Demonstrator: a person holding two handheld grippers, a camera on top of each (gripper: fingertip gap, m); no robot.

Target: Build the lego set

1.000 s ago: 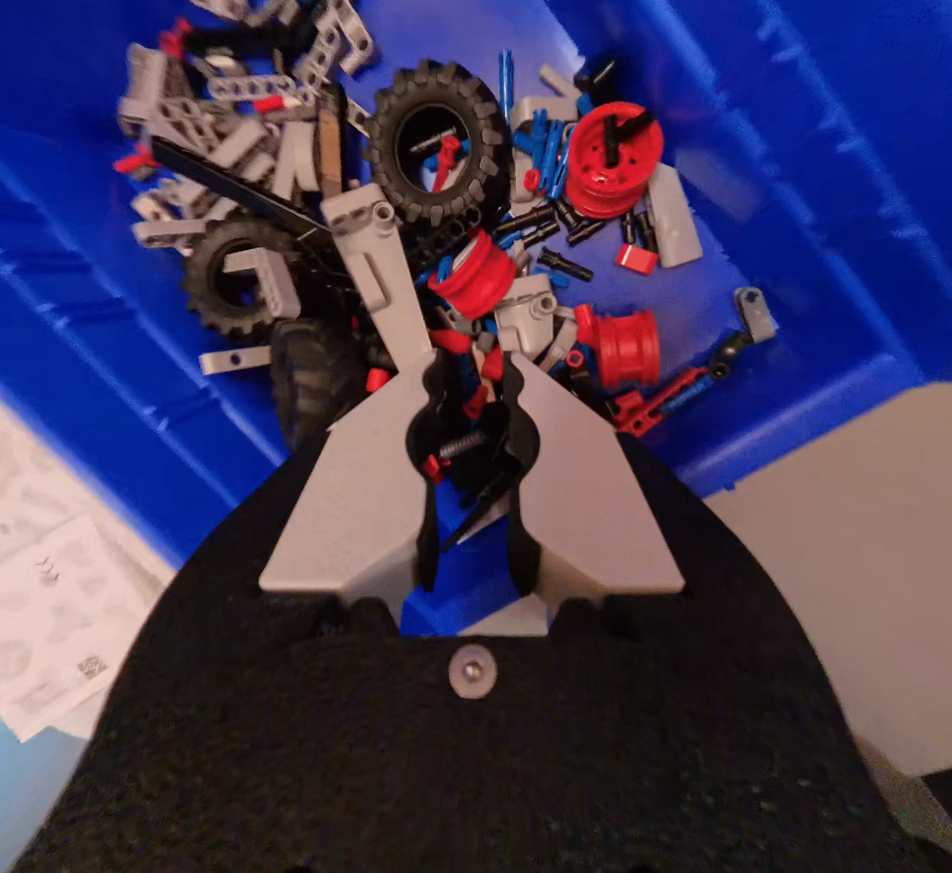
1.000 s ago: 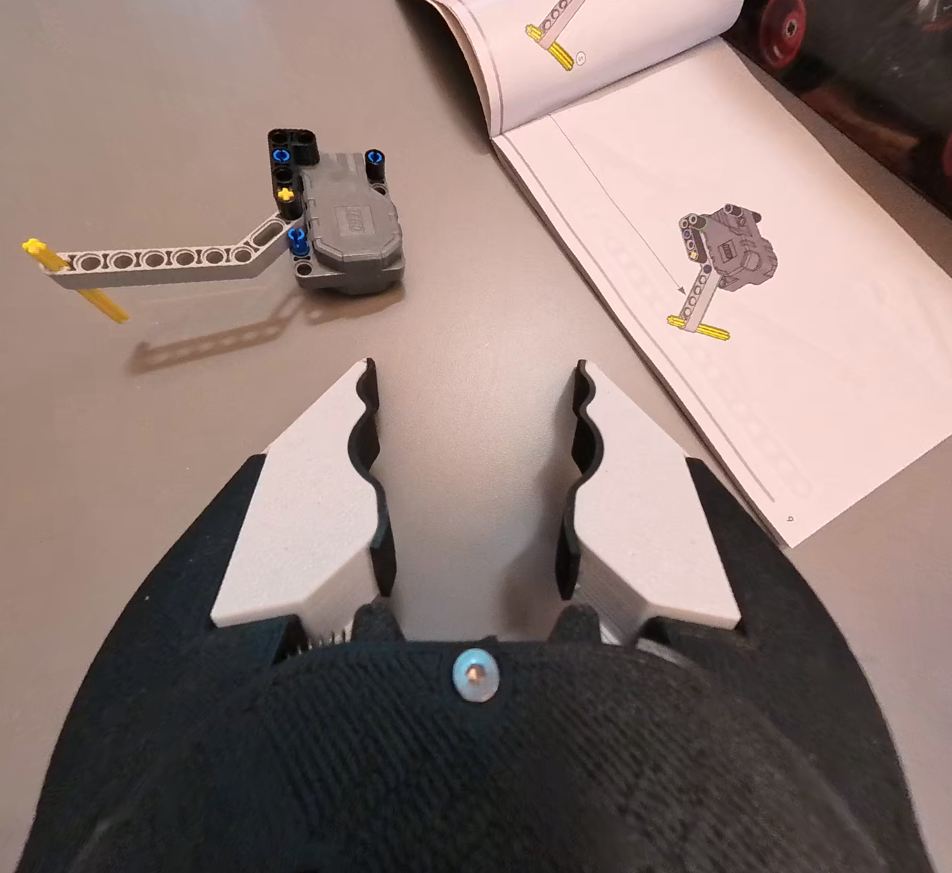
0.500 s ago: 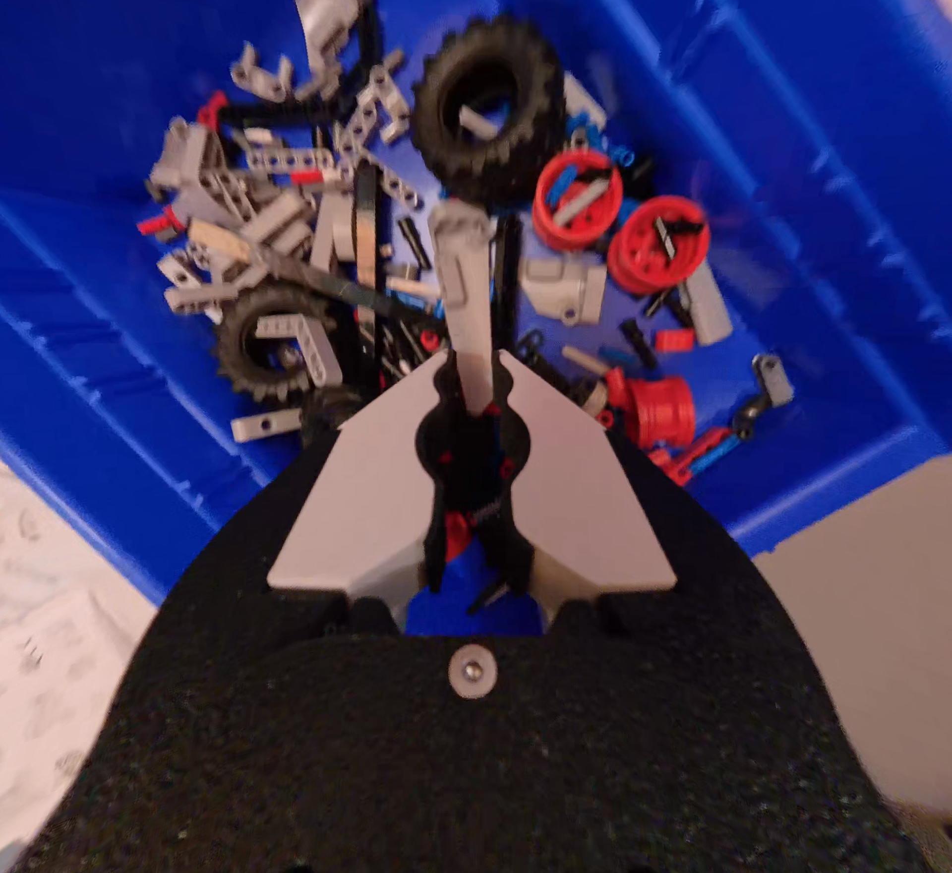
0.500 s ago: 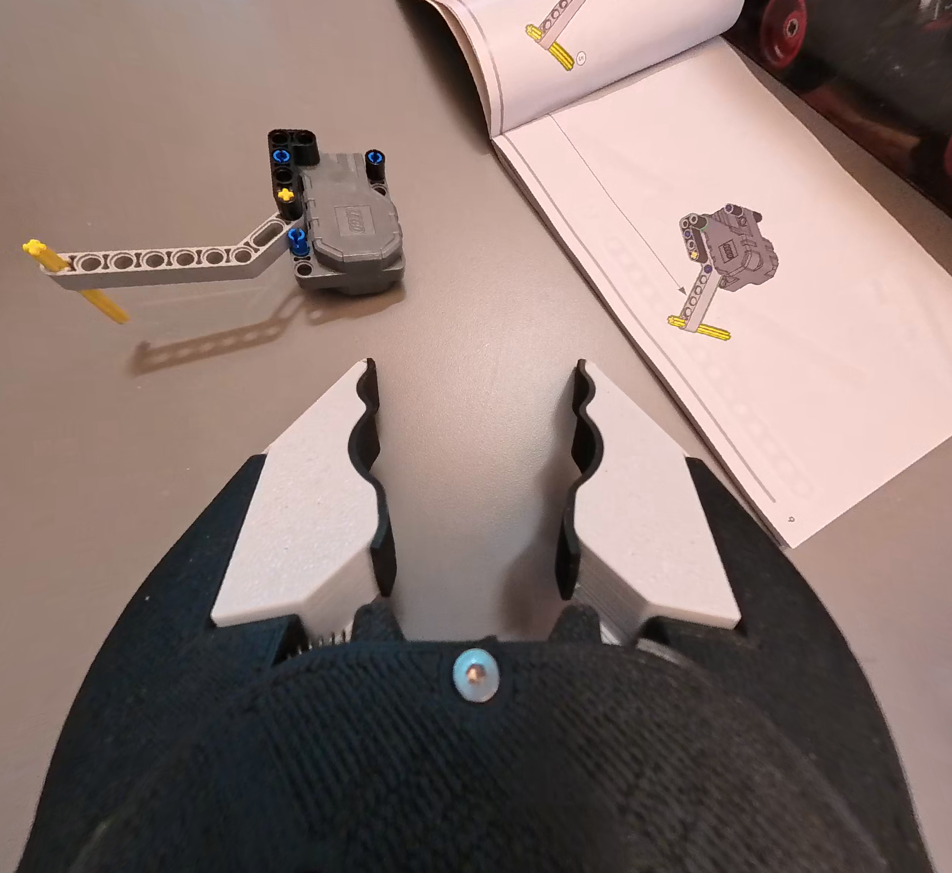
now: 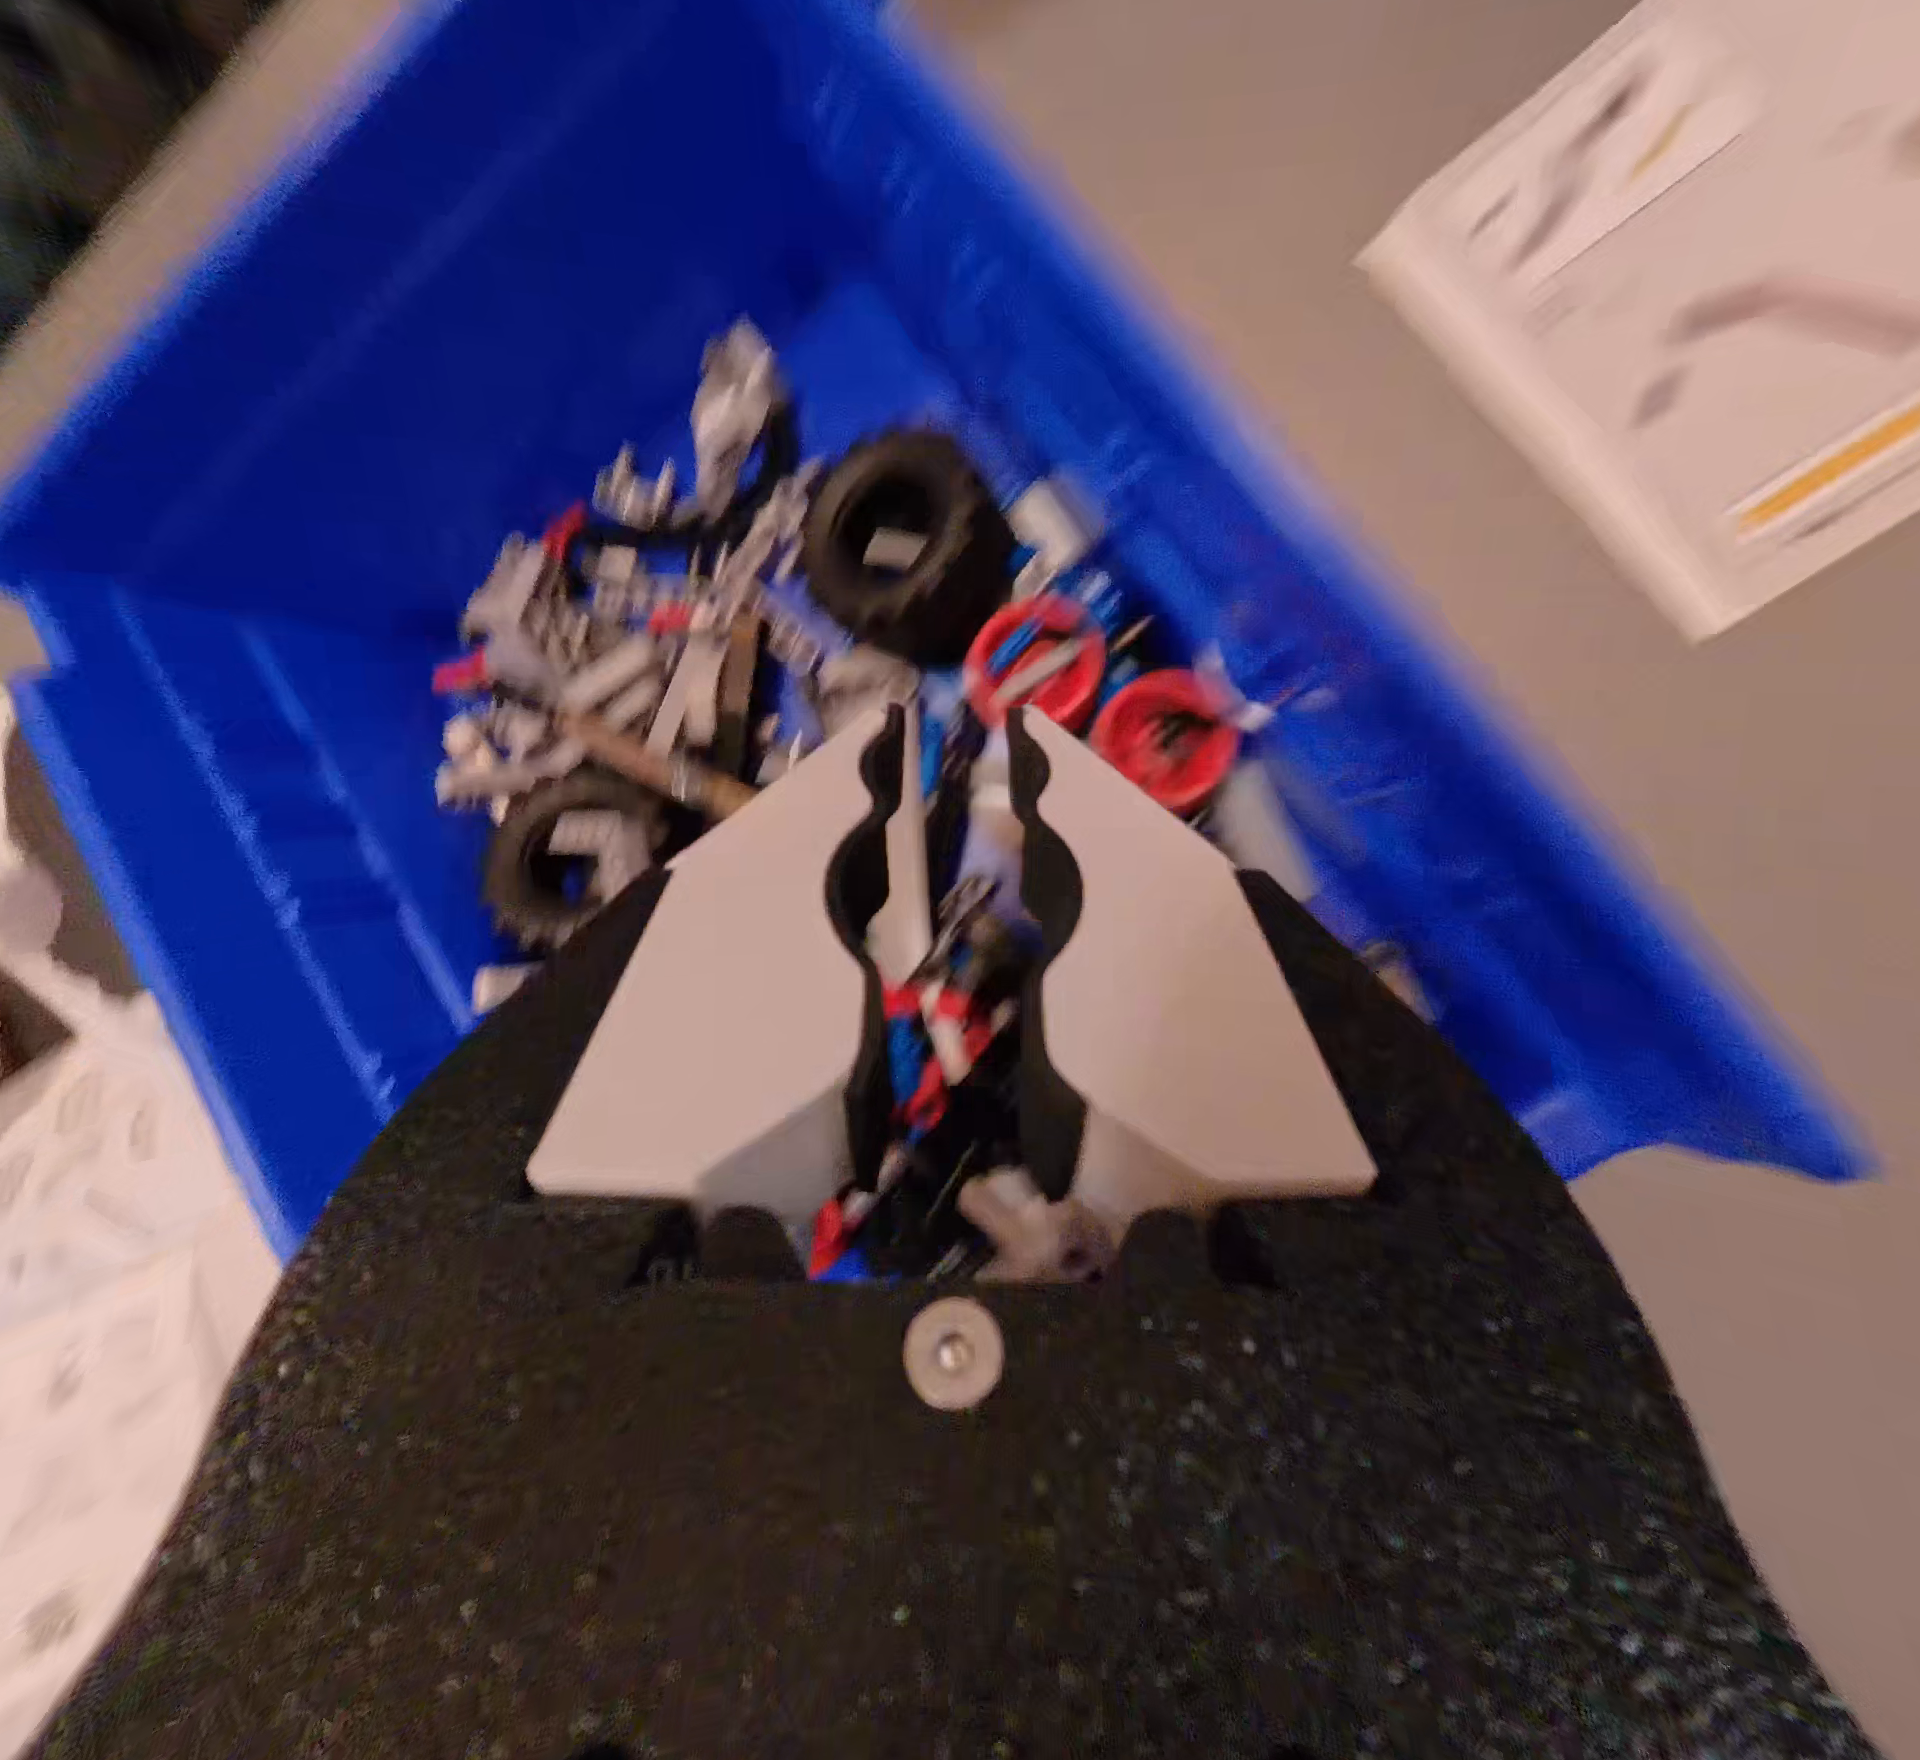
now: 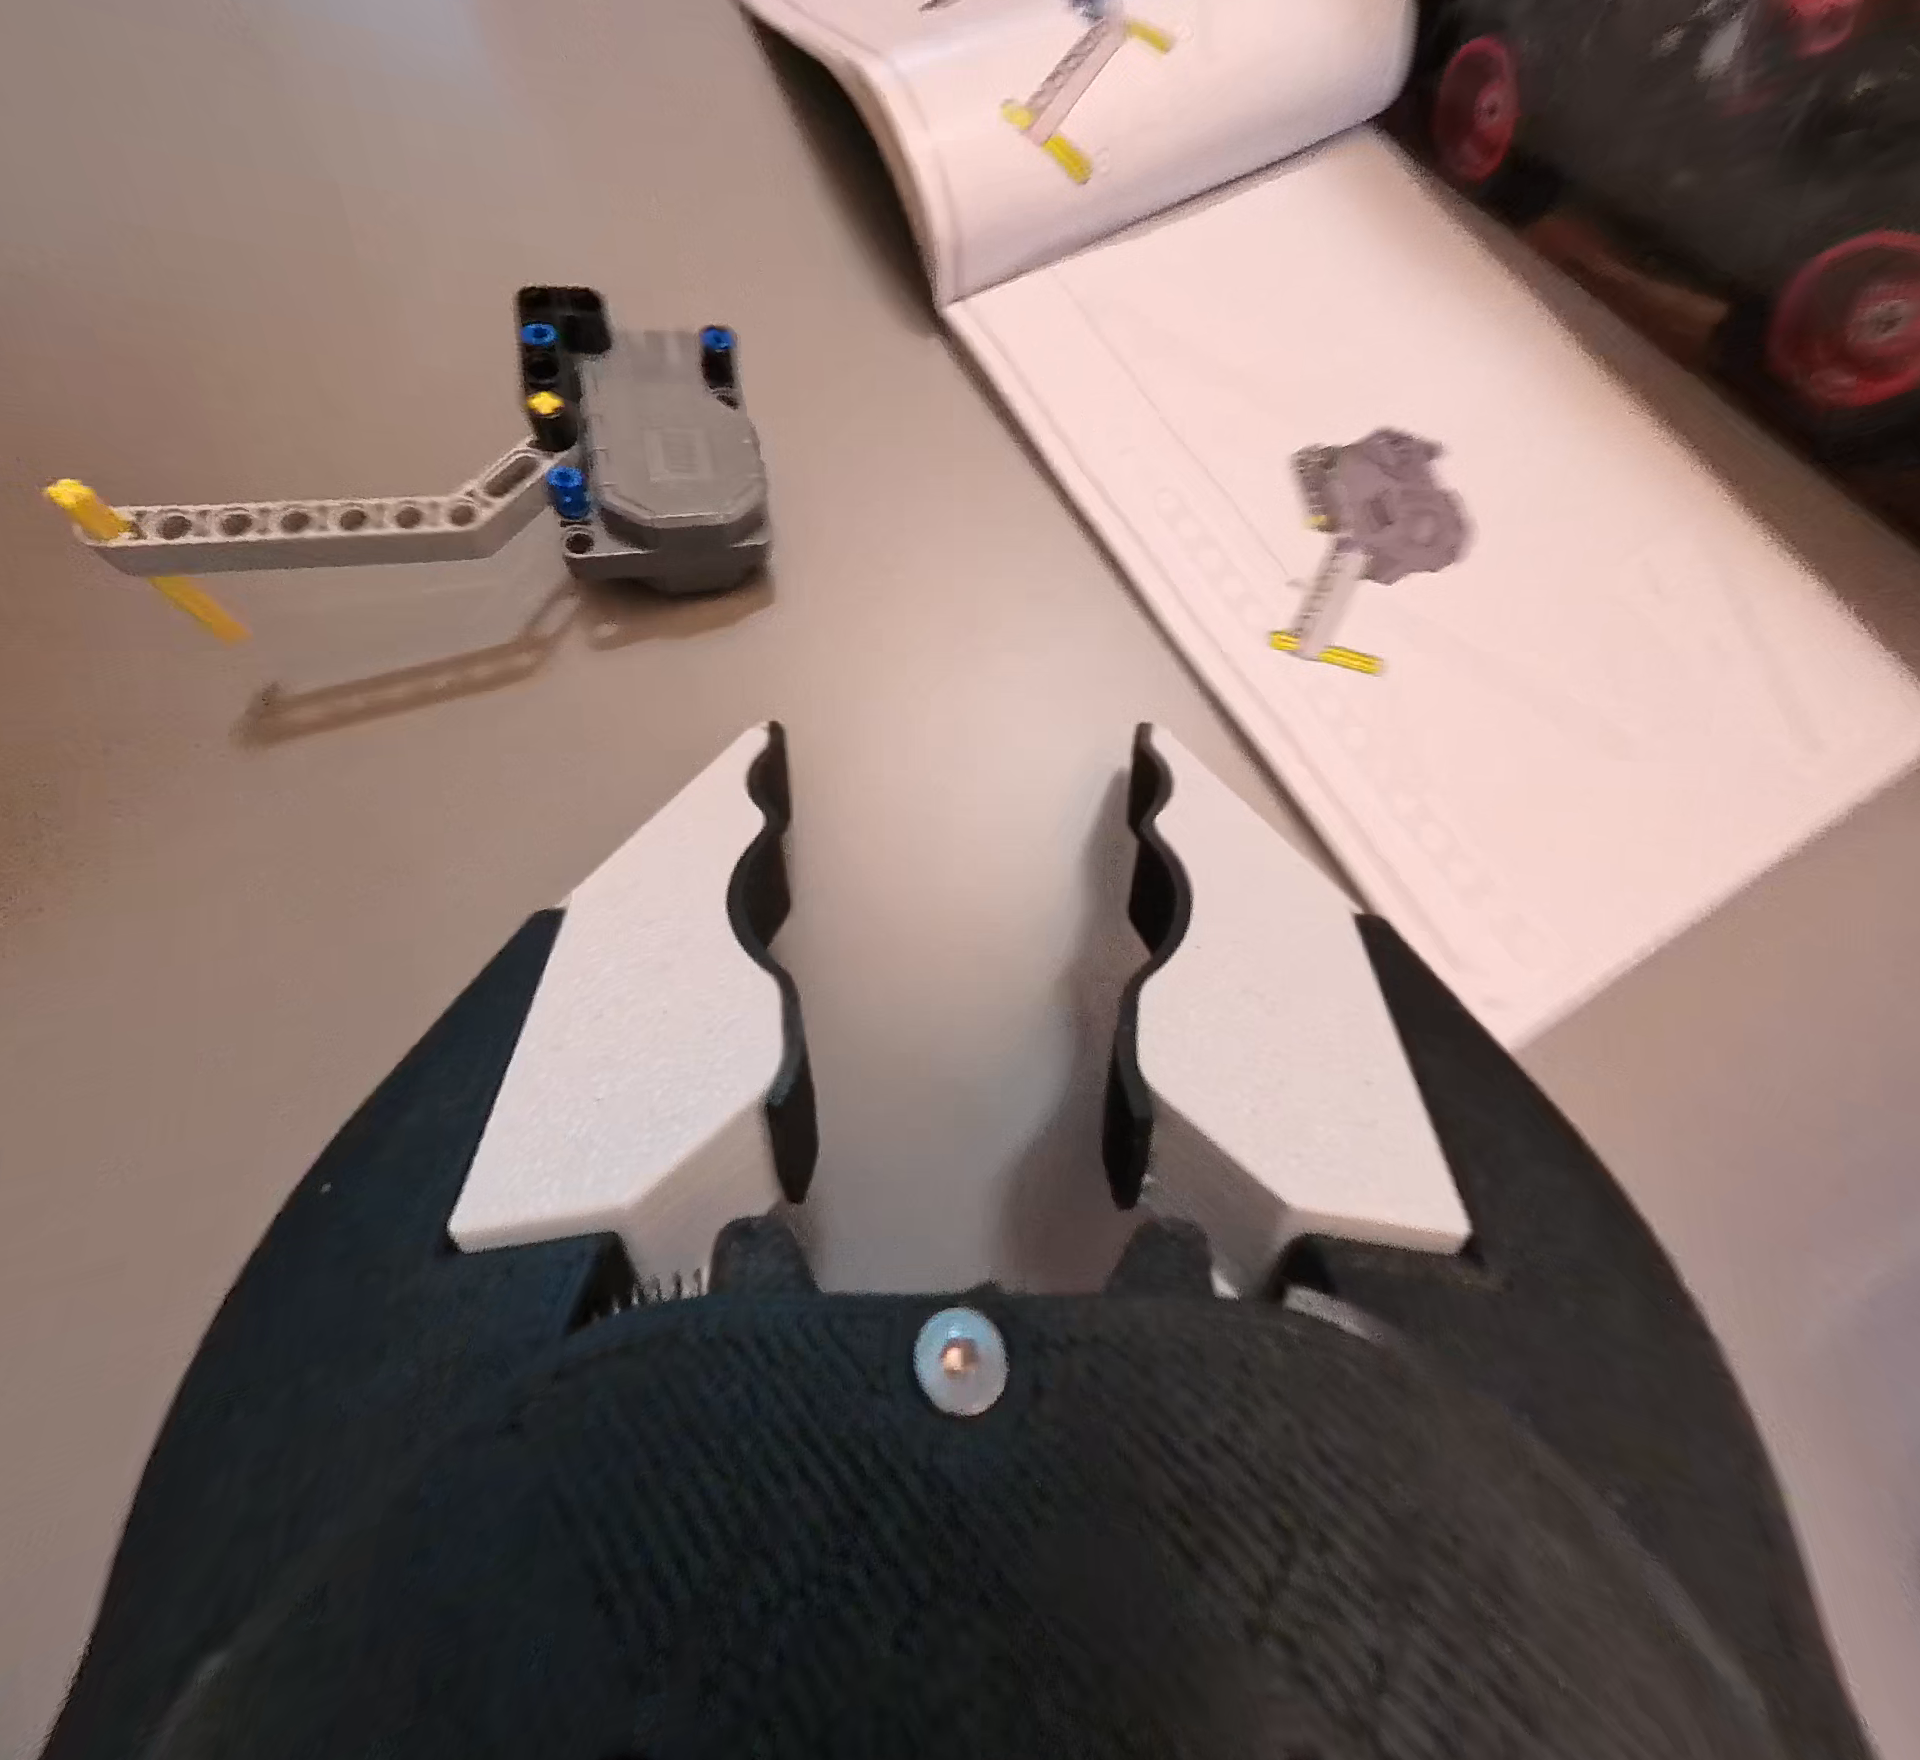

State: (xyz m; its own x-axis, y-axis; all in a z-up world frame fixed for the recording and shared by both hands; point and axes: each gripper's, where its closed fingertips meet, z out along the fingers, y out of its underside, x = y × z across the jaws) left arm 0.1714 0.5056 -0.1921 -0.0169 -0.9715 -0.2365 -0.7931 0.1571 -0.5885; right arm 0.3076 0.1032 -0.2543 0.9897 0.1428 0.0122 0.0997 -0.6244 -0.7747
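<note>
In the left wrist view, my left gripper point(image 5: 961, 723) hovers over a blue bin point(image 5: 416, 308) of loose Lego parts. Its jaws are nearly shut on a thin light grey beam piece point(image 5: 906, 837) that lies along the left finger. The view is blurred by motion. In the right wrist view, my right gripper point(image 6: 956, 744) is open and empty above the table. A partial build lies ahead to its left: a dark grey block point(image 6: 675, 474) with a light grey angled beam point(image 6: 312, 531) and a yellow axle point(image 6: 156, 567).
The bin holds black tyres point(image 5: 904, 557), red wheel hubs point(image 5: 1164, 739) and several small grey, blue and black parts. An open instruction booklet point(image 6: 1455, 567) lies right of the build and shows in the left wrist view point(image 5: 1714, 256). A dark printed box point(image 6: 1714, 48) stands behind it. Paper sheets point(image 5: 83, 1243) lie left of the bin.
My left gripper has risen and pulled back out of the bin with the grey beam piece between its fingers. The right gripper has shifted only slightly and stays open.
</note>
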